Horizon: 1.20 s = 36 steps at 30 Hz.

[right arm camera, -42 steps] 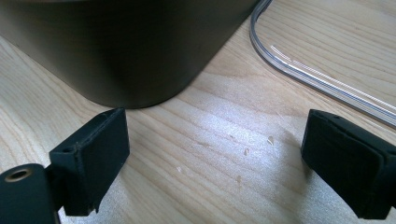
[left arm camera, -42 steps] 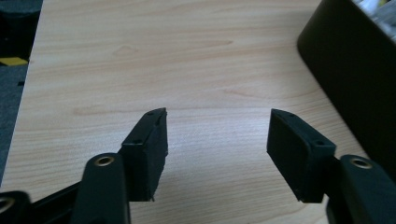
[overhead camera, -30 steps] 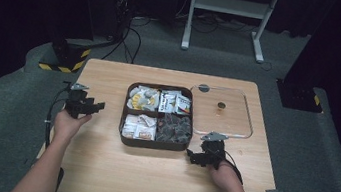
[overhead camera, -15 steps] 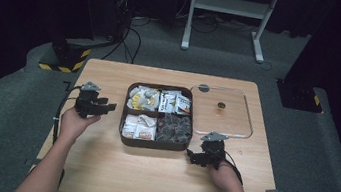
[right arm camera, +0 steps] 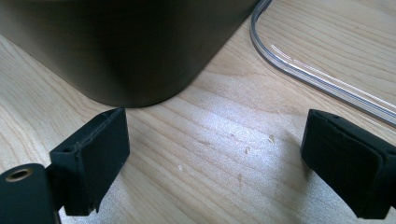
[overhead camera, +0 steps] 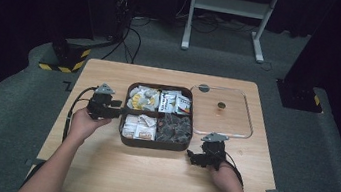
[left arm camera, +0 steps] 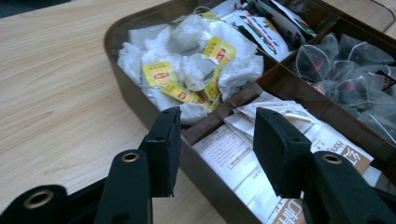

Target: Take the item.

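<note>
Teabags (left arm camera: 196, 70) beyond left gripper (left arm camera: 217, 140)

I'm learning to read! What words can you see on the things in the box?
"HON": partial print on a white sachet at the left gripper view's lower right; the rest is cut off.
Yellow tea bag tags: red logo, too blurred to read.
Printed packets in the far compartment: too small to read.

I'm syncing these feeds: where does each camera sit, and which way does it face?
High view: above the table's near side, looking forward and down; forearms, both hand-held grippers.
Left gripper view: on the left hand-held gripper, facing the box of tea bags; its jaws straddle the wall.
Right gripper view: low over the table, facing the box's corner and clear lid.
All share the box.
</note>
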Motion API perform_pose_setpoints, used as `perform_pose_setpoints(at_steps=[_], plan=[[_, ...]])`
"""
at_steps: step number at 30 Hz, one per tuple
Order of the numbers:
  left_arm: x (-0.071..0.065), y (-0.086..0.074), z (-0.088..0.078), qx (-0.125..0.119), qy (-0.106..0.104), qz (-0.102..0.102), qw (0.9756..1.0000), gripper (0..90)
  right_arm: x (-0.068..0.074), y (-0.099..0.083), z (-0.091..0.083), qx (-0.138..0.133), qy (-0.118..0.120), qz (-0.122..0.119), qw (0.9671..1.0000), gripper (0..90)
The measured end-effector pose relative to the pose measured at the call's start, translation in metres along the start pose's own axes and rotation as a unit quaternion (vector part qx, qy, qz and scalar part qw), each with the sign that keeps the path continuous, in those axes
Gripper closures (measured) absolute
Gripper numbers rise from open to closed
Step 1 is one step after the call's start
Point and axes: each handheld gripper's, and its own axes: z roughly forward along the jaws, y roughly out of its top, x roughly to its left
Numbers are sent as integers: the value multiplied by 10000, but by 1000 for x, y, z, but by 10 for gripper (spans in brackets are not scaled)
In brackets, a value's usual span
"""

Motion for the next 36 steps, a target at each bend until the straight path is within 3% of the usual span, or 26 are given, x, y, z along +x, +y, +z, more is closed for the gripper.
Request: perform_pose_setpoints(at_steps=[7,13,24,36], plan=[[-8,3,8,13,-266,9,9996,537,0,-1,-1,1,-10,6,10000,80],[-17,4,17,96,-337,266,9990,554,1,-1,-1,10,-11,25,10000,80],[-19,0,35,319,-497,203,9980,602,1,-1,-1,10,-11,26,10000,79],[-17,-2,48,268,-658,45,9975,648,1,-1,-1,11,-11,26,10000,79]])
